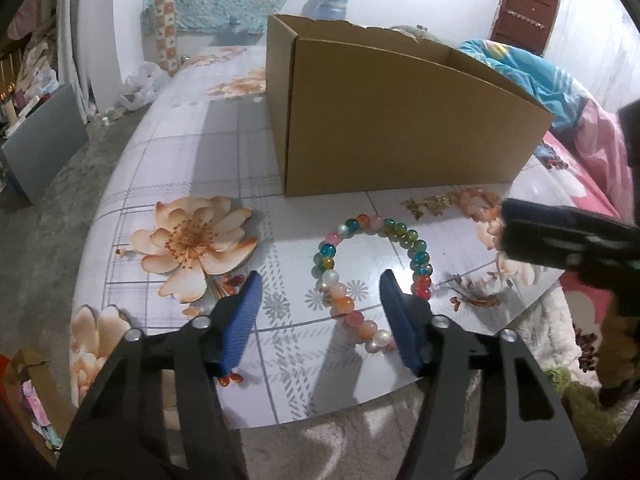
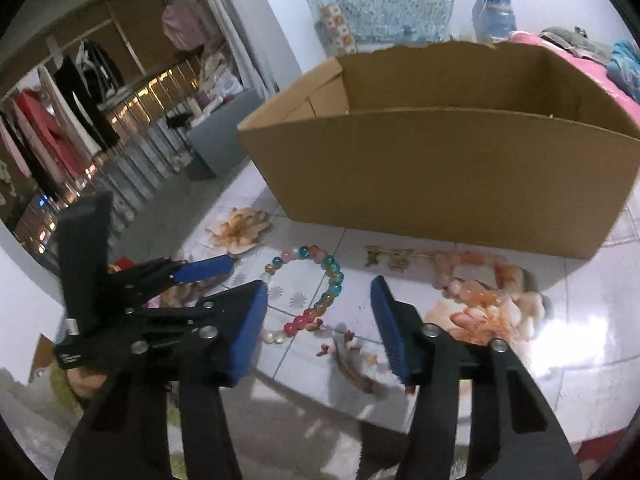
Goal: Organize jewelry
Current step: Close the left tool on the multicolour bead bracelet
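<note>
Jewelry sits on the bench (image 1: 192, 152) w/ the floral-print top, all of it on the near side of the open cardboard box (image 1: 400, 120). Multicolour bead bracelet (image 1: 420, 256) lies flat as a ring, roughly mid-bench; small gold piece (image 1: 430, 205) lies just beyond it, close to the box's near wall, and the peach stone bracelet (image 1: 478, 204) lies right beside that, further right. From the right wrist view you see the same row: bead bracelet (image 2: 334, 280), gold piece (image 2: 390, 258), peach stone bracelet (image 2: 480, 280), box (image 2: 440, 184) behind them. Your left hand-held gripper (image 1: 318, 308) hangs over the near part of the bead ring, jaws parted about halfway, blue pads (image 1: 240, 320) clear of the beads; its right pad hides the ring's near-right stretch, so contact there can't be told for sure, but nothing looks pinched. Your right hand-held gripper (image 2: 318, 320) is also about half open w/ nothing between its pads (image 2: 394, 328); below the gap you see bare bench print and the near-right end of the bead ring. In the left view the right tool (image 1: 560, 236) comes in from the right edge, tip over the peach stones. In the right view the left tool (image 2: 208, 268) shows at left, blurred. Bedding and hanging clothes fill the bkgd.
</note>
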Tool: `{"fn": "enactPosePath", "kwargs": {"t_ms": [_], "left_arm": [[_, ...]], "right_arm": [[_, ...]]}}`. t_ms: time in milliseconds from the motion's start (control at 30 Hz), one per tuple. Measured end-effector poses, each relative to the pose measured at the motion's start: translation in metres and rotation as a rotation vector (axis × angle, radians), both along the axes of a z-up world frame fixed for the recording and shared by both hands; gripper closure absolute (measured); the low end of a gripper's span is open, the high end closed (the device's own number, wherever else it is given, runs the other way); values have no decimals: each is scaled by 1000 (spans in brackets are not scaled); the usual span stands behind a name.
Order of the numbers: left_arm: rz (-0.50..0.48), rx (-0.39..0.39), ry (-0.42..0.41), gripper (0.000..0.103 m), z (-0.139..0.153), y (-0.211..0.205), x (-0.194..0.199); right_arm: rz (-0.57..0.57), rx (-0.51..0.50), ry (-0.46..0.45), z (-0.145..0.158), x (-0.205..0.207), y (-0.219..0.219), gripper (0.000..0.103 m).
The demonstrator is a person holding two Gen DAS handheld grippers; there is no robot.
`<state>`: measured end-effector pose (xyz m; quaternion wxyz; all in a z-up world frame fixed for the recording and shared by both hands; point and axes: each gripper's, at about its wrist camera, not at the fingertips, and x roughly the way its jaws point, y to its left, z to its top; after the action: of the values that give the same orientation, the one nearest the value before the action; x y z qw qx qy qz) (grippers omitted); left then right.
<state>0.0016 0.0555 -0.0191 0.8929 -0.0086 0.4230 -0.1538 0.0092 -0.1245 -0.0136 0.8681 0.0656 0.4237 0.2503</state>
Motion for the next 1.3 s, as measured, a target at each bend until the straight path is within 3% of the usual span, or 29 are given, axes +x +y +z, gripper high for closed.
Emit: {"fn": "enactPosePath", "kwargs": {"t_ms": [133,367,500,633,733,967,1167,1300], "left_arm": [[-9,1,14,61,-4,0,10],[-36,58,-8,67,-7,-12,23],[-43,95,-21,82,-8,-19,26],[-80,78,-8,94,-8,-25,21],[-115,49,17,94,-6,-31,13],[-119,72,26,93,-7,-37,10],[-123,84,23,82,-7,-40,13],[-126,132,4,82,-8,-45,13]], "right_arm": [[12,-19,48,-12,15,12,62],[11,-55,99,-28,30,24,73],[14,-82,108,-34,34,29,88],[17,-104,107,-34,31,27,90],[9,-105,119,-34,28,21,92],[1,-91,123,-35,24,11,92],[11,-121,104,-35,24,18,91],[13,-129,96,-34,23,17,91]]}}
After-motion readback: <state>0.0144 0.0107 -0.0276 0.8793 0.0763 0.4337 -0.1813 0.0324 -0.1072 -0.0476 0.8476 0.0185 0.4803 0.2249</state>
